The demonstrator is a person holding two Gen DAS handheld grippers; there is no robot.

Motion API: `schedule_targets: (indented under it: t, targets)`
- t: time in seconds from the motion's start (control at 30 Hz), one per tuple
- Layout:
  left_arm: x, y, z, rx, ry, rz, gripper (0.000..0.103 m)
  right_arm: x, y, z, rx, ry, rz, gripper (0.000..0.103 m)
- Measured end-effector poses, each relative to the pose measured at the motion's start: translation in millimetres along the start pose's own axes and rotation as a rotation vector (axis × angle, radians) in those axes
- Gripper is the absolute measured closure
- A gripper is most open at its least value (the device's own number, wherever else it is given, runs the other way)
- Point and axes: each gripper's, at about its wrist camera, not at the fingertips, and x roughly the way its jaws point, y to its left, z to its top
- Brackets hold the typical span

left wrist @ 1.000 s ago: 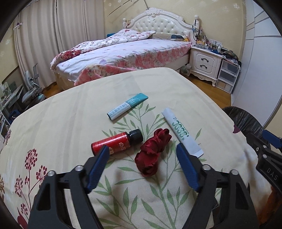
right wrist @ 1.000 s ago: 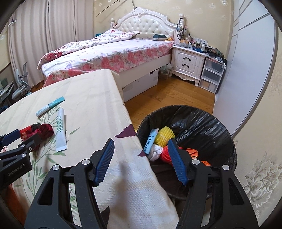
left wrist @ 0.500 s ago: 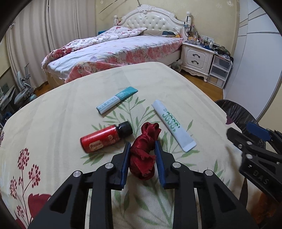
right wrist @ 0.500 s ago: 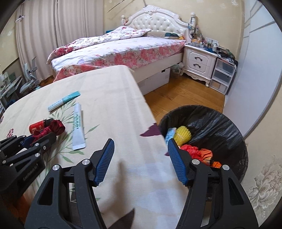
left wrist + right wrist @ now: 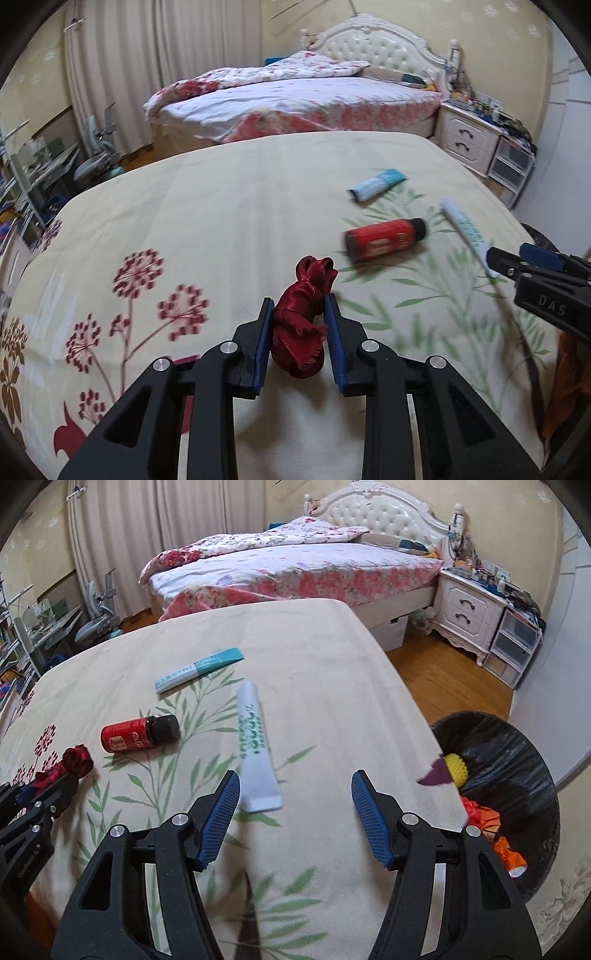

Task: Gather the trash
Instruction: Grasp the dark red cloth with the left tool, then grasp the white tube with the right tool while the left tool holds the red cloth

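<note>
My left gripper [image 5: 299,306] is shut on a crumpled dark red ribbon [image 5: 304,317] and holds it above the cream floral tablecloth [image 5: 207,236]. The ribbon also shows at the left edge of the right wrist view [image 5: 75,762]. A red bottle with a black cap [image 5: 138,734], a white tube with green print [image 5: 255,746] and a teal-and-white packet [image 5: 197,668] lie on the cloth. My right gripper [image 5: 295,786] is open and empty, hovering just right of the tube's flat end. The black-lined trash bin [image 5: 517,760] stands off the table's right edge.
The bin holds a yellow spiky ball [image 5: 456,770] and orange and red scraps [image 5: 484,816]. A bed [image 5: 295,568] and white nightstand [image 5: 469,616] stand beyond the table. A desk and chair [image 5: 92,162] are at far left. Wooden floor [image 5: 443,679] lies right of the table.
My left gripper closed on the red ribbon and carried it left, away from the bottle. My right gripper swung from over the bin to above the table near the tube, staying open.
</note>
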Motion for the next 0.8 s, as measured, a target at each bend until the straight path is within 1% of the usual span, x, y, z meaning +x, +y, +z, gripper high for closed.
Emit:
schedule_targets:
  t: [0.07, 0.2, 0.27, 0.3, 0.4, 0.53, 0.6, 0.63, 0.8]
  targets:
    - [2, 12, 2, -0.024, 0.007, 0.012, 0.075, 5, 6, 5, -0.013, 0.007, 0.003, 0.042]
    - [7, 29, 6, -0.030, 0.010, 0.044, 0.075, 15, 15, 14, -0.032, 0.020, 0.006, 0.042]
    - [8, 35, 7, -0.042, 0.010, 0.048, 0.075, 21, 18, 17, -0.035, 0.031, 0.008, 0.045]
    - [8, 38, 7, -0.047, 0.010, 0.051, 0.075, 23, 19, 19, -0.037, 0.040, 0.008, 0.050]
    - [9, 44, 7, -0.060, 0.011, 0.050, 0.075, 24, 21, 20, -0.046, 0.041, -0.005, 0.055]
    - [12, 47, 9, -0.076, 0.014, 0.039, 0.075, 21, 19, 20, -0.046, 0.037, -0.019, 0.067]
    - [13, 49, 9, -0.085, 0.018, 0.035, 0.075, 21, 20, 19, -0.052, 0.036, -0.021, 0.076]
    - [13, 50, 9, -0.091, 0.020, 0.032, 0.075, 19, 20, 18, -0.055, 0.035, -0.022, 0.084]
    - [13, 54, 9, -0.101, 0.020, 0.026, 0.075, 17, 19, 16, -0.055, 0.033, -0.017, 0.086]
